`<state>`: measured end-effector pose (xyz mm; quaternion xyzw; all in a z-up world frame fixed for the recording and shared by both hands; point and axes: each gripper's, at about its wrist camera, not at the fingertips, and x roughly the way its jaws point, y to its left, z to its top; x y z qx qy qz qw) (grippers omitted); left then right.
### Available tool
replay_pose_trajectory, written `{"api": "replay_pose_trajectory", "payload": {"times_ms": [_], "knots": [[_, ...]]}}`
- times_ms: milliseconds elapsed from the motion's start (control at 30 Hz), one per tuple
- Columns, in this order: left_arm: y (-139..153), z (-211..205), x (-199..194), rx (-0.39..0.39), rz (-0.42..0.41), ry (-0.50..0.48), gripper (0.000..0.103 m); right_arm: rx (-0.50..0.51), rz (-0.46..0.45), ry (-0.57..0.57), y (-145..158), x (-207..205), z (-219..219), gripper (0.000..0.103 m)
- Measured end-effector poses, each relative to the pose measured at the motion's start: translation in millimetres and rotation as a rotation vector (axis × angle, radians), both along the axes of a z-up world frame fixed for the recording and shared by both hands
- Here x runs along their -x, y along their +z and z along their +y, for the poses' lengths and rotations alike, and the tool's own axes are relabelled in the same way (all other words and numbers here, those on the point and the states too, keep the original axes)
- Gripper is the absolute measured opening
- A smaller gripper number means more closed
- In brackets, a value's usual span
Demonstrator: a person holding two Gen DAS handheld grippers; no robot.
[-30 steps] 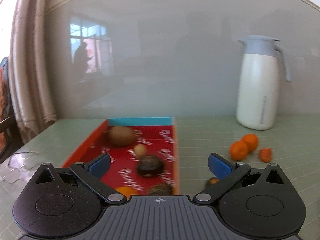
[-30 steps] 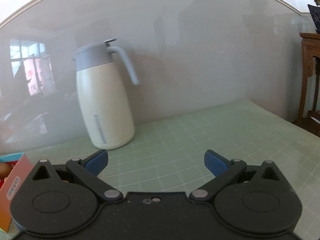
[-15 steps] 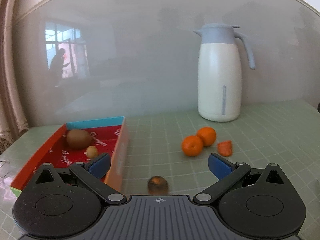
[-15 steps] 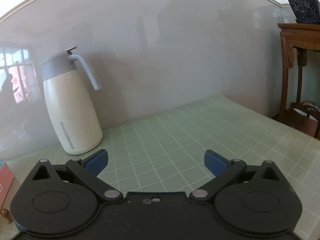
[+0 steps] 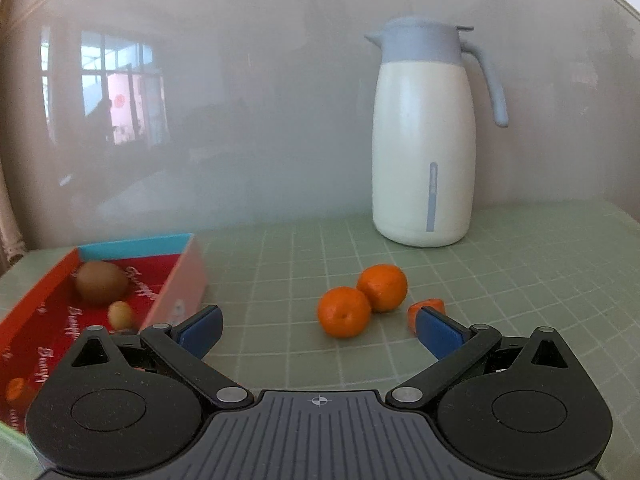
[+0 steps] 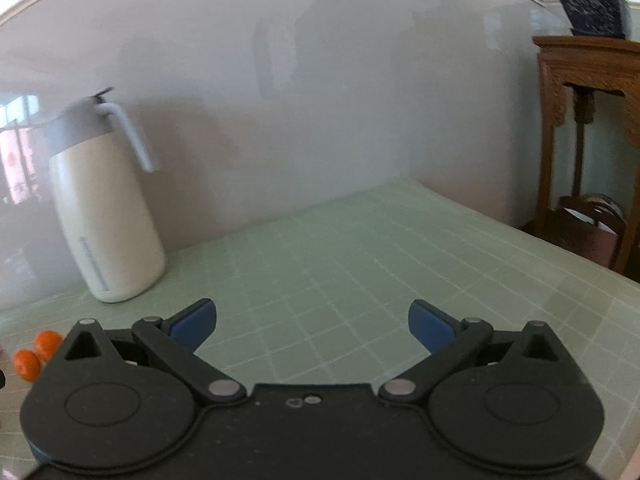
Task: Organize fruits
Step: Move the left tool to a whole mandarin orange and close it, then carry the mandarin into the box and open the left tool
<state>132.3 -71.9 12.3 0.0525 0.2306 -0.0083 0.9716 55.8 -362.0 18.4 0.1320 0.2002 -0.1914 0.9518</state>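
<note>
Red box [image 5: 48, 320] floor carries repeated white cursive lettering, too blurred to read. Small mark on its pink side wall, illegible too.

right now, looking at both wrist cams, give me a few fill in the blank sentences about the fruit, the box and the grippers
1. The two oranges sit on the green table, ____ the red box.
2. The left gripper and the right gripper are both ____.
3. The kiwi lies ____ the red box.
4. The white jug stands ____ the oranges, by the wall.

Missing words: outside; open; inside; behind
</note>
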Motion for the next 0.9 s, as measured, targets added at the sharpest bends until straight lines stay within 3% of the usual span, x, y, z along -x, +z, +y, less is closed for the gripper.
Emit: {"api": "replay_pose_trajectory", "payload": {"times_ms": [133, 333, 433, 533, 600, 767, 900], "knots": [[-7.0, -10.6, -20.3, -0.009, 0.025, 0.007, 0.102, -0.007, 0.012, -0.040, -5.3, -3.8, -16.7, 0.103], [-20.4, -18.8, -39.1, -0.013, 0.078, 0.001, 0.093, 0.060, 0.059, -0.121, -18.1, -19.9, -38.7, 0.103], [-25.9, -21.3, -47.4, -0.014, 0.108, 0.002, 0.087, 0.026, 0.055, -0.144, -21.3, -20.8, -49.5, 0.103], [-27.2, -17.5, -55.7, 0.005, 0.130, 0.029, 0.075, 0.026, 0.060, -0.144, -24.3, -20.9, -52.4, 0.103], [-28.8, -13.8, -61.5, 0.024, 0.160, 0.038, 0.059, 0.027, 0.070, -0.141, -26.0, -21.7, -53.0, 0.103], [-30.5, -13.6, -66.5, 0.048, 0.170, 0.021, 0.040, 0.035, 0.073, -0.133, -26.6, -22.8, -52.1, 0.103], [-30.0, -16.1, -64.3, 0.037, 0.167, 0.011, 0.040, 0.035, 0.075, -0.130, -24.5, -22.6, -49.2, 0.103]]}}
